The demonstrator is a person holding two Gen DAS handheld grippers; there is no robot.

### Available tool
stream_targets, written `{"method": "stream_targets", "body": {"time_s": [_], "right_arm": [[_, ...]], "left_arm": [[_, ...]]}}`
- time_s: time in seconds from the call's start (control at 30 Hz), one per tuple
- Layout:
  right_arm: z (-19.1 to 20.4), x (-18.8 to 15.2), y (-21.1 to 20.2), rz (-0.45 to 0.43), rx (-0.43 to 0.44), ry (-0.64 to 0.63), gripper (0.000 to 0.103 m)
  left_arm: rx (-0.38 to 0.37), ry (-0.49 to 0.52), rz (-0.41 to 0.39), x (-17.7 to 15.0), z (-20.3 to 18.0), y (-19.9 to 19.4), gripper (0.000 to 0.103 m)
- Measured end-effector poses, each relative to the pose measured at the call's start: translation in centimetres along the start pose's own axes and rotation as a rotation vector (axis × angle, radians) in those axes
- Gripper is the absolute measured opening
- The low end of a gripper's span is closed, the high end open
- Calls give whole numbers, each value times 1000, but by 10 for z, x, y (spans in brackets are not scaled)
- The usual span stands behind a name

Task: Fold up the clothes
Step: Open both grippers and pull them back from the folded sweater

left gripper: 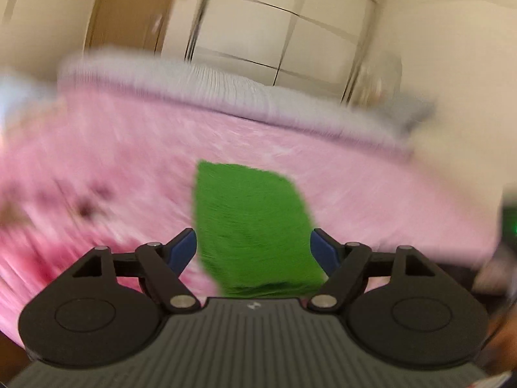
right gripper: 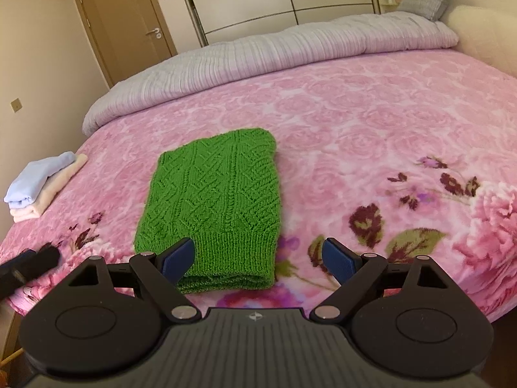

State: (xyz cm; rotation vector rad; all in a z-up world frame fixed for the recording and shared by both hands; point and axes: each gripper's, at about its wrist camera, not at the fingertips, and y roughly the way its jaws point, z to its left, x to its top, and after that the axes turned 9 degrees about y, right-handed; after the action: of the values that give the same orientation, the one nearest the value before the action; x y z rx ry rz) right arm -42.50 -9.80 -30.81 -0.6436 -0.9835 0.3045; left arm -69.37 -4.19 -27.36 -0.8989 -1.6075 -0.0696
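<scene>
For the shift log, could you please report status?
Left gripper, right gripper open, empty. Green knit folded flat on bed. Nothing obstructing.

A folded green knitted sweater (right gripper: 211, 207) is seen lying on the pink floral blanket (right gripper: 371, 123), with the right gripper (right gripper: 258, 258) held open just above its near edge.

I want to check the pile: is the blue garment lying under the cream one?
No, the folded blue garment lies on top of the cream one at the bed's left edge.
</scene>
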Motion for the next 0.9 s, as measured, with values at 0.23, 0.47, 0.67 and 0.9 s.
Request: {"method": "stream_targets", "body": {"time_s": [0.23,0.47,0.67,0.9], "right_arm": [[-2,2,0,-3,3,13,88],[3,-3,2,6,13,-12,88],[4,-13,0,0,-5,-68,88],[-5,-19,-2,15,-27,-64,88]], "left_arm": [[-117,-375,4,15,68,-3,76],[185,8,124,14,22,6,76],[290,299,213,-16,-32,30,77],[313,343,233,-25,-41,37,77]]}}
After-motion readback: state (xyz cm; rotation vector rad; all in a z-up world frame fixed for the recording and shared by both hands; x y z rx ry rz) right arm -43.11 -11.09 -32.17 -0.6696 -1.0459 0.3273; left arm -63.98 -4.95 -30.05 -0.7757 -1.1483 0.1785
